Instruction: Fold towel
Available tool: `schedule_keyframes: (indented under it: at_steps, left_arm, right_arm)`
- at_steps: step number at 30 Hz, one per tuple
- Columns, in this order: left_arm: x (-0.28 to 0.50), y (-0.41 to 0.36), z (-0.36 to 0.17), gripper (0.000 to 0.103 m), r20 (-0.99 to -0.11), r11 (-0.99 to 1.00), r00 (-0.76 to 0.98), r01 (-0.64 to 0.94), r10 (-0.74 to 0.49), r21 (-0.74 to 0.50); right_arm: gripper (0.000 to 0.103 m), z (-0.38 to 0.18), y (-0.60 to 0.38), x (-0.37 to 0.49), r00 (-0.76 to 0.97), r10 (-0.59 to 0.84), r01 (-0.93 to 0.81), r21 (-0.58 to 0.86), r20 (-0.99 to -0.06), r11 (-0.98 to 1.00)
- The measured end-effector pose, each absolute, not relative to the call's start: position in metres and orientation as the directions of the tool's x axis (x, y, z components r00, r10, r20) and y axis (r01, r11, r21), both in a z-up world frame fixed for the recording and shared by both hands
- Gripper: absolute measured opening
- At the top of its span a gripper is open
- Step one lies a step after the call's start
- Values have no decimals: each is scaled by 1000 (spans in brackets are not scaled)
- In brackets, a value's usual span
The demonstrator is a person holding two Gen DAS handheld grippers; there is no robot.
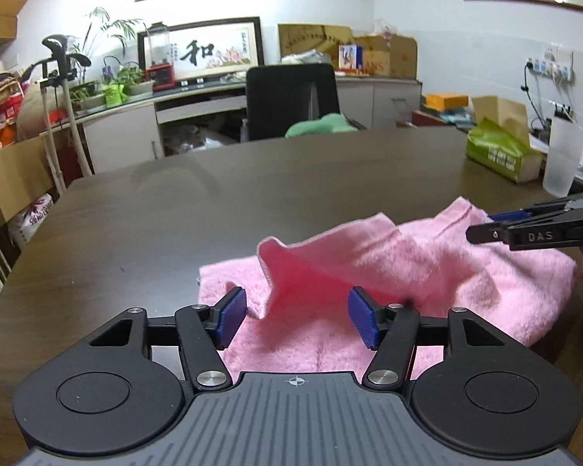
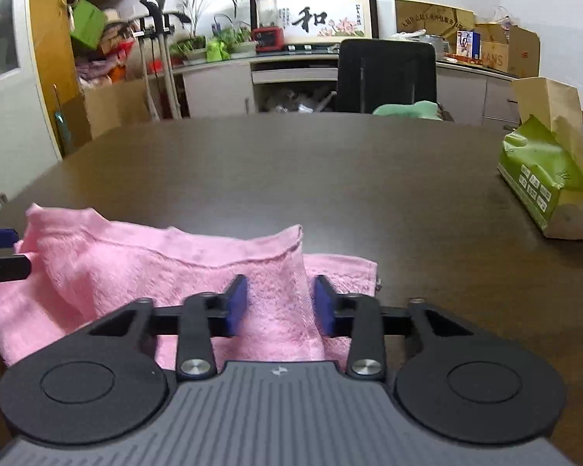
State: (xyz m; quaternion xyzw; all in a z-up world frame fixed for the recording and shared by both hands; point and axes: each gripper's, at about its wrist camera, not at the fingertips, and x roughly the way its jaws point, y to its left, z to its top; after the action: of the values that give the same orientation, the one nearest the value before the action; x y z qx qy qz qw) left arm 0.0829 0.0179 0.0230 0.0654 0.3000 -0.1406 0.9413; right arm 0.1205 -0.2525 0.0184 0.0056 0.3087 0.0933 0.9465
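Left tongs [image 1: 297,310] sit at the near left of the table [image 1: 213,202], blue pads clearly apart. A loose flap of the towel [image 1: 447,272] lies in the gap between them, but neither pad presses on it, so there is no grip on this side. The towel is pink terry, crumpled on the near part of the dark table. It is spread from just in front of my left tongs across to my right ones, with a flat layer on the wood and the upper layer bunched over it. One corner of the flap stands up in the middle-left and looks blurred. A second peak rises further right, by the tips of my right tongs. Right tongs [image 2: 280,303] are at the near right, pads either side of a raised fold whose hemmed corner pokes up just beyond them. The fold fills the gap and seems to touch both pads, but the pads are not together — I cannot tell whether they actually squeeze the cloth or just bracket it. A bare strip of towel edge shows on the table to the right of that fold. Far right on the table is a green tissue pack [image 2: 544,190], well apart from the towel, with a translucent cup [image 1: 563,159] beside it. At the far side is a black chair [image 2: 386,73] with a green cloth on it.
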Motion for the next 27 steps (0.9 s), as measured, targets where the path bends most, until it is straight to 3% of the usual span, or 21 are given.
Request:
schedule_keyframes:
  at_steps: [2,6,23,27]
  left_arm:
    - [84,19,21,65,-593,955,775,296,-218,36]
    - [84,21,17,66,-614,961,766,274,-192,41]
    - [84,23,14,71,-661,971,744,218,-99,100]
    - [83,30,20,71,-647,978,758,186,-82,95]
  right_arm:
    - [5,21,-253,115,808,161,-157,55,-566,986]
    - [4,25,-256,108,839,102,-99,34,-534,995]
    - [6,7,-275,109,817,71,-24,89,-572,996]
    - [11,6,-278,112,810,79,-22,105,-580,994]
